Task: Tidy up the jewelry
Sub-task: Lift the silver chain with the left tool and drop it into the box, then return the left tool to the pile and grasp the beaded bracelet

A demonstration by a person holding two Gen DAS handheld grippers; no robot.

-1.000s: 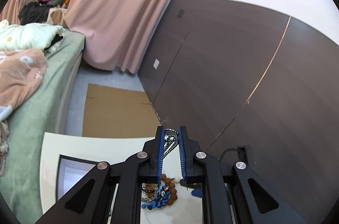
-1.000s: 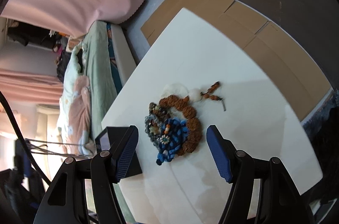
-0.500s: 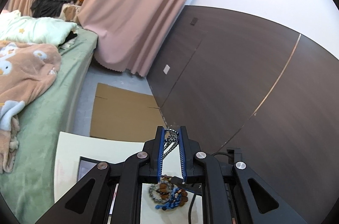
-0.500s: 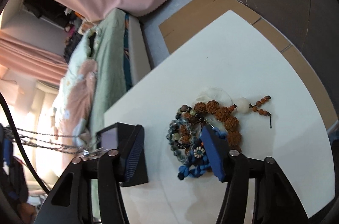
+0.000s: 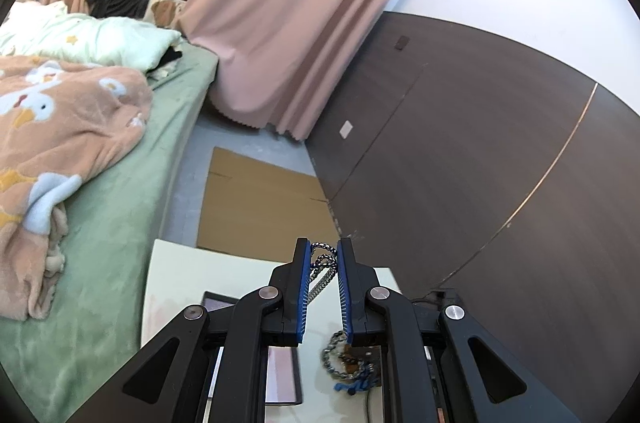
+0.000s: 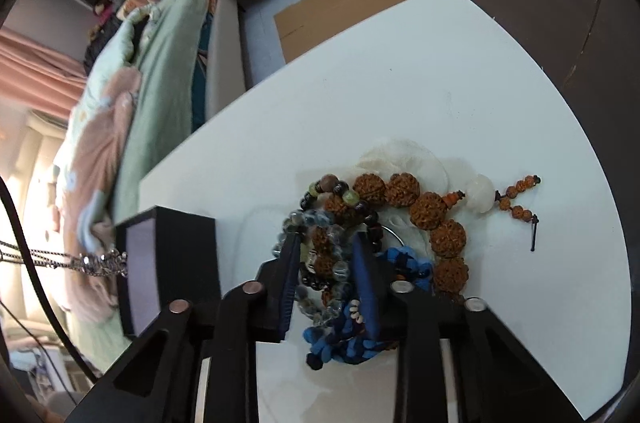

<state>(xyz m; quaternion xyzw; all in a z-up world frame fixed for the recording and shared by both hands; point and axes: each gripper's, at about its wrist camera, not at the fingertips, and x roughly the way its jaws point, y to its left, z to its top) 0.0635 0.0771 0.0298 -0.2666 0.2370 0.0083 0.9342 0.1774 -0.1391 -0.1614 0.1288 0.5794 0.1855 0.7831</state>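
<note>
Left gripper [image 5: 323, 250] clamps silver metal chain [image 5: 322, 265]; right gripper [image 6: 327, 243] narrowed, straddling clear glass-bead bracelet [image 6: 320, 255], pile directly beneath.

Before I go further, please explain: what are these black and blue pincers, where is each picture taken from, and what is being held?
They are two hand-held grippers; a person holds one in each hand, with a camera on each looking along its fingers. In the left view, the left gripper is shut on a metal chain, lifted above the white table. In the right view, the right gripper closes around a clear bead bracelet in a jewelry pile: large brown beads and a blue braided cord. A black box stands beside it.
</note>
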